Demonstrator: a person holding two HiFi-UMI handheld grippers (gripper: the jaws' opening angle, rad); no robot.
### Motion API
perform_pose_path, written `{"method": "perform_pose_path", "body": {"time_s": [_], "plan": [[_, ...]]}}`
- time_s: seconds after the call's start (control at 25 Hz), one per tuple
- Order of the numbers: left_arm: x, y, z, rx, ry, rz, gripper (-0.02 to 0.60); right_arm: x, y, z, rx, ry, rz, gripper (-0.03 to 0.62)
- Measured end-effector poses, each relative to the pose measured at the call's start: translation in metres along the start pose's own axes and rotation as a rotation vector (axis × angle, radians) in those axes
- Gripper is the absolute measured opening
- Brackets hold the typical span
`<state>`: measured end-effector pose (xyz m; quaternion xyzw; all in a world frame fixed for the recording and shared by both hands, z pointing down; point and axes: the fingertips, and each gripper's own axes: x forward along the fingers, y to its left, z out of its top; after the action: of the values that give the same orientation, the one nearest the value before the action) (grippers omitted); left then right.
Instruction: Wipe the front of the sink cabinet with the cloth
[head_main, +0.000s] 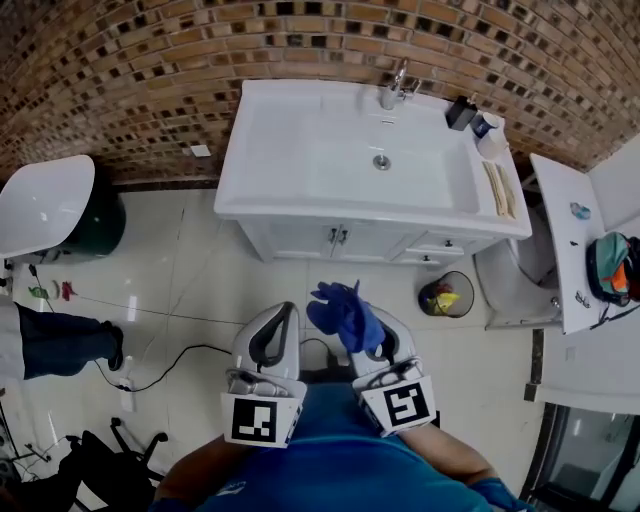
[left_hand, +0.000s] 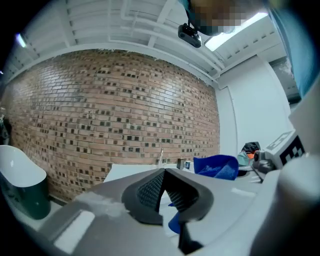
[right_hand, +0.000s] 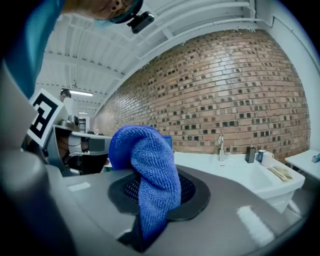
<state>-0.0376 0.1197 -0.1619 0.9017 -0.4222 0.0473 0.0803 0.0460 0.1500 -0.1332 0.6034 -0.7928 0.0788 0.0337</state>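
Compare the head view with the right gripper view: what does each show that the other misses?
Only the head view: the cabinet doors, the waste bin and the black cable on the floor. Only the right gripper view: the ceiling with its strip light. Both: the blue cloth clamped in the right gripper, the sink, its faucet and the brick wall.

Royal-blue knit-textured microfibre cloth (right_hand: 150, 170). White boxy sink cabinet (head_main: 330, 240), white throughout. Behind cabinet: wall (head_main: 150, 60) of small brown brick tiles, dark ones scattered. Right of cabinet: round black bin (head_main: 447, 297), yellow and red inside. Before cabinet: floor (head_main: 200, 270) of pale glossy tiles.
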Motion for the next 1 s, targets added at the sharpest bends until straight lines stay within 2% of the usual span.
{"method": "perform_pose_path", "body": {"time_s": [0.2, 0.4, 0.6, 0.84, 1.0], "plan": [[-0.032, 0.048, -0.017, 0.036, 0.017, 0.056, 0.005, 0.006, 0.047, -0.004, -0.011, 0.006, 0.013, 0.075], [-0.047, 0.077, -0.039, 0.049, 0.027, 0.141, 0.005, 0.015, 0.053, -0.029, -0.043, 0.083, 0.015, 0.075], [-0.048, 0.078, -0.07, 0.057, 0.103, 0.155, 0.005, 0.028, 0.057, -0.044, -0.061, 0.072, 0.082, 0.075], [-0.027, 0.083, -0.062, 0.028, 0.108, 0.217, 0.005, 0.05, 0.043, -0.04, -0.095, 0.068, 0.176, 0.075], [0.0, 0.067, -0.06, 0.062, 0.131, 0.227, 0.006, 0.059, 0.013, -0.035, -0.095, 0.063, 0.197, 0.075]]}}
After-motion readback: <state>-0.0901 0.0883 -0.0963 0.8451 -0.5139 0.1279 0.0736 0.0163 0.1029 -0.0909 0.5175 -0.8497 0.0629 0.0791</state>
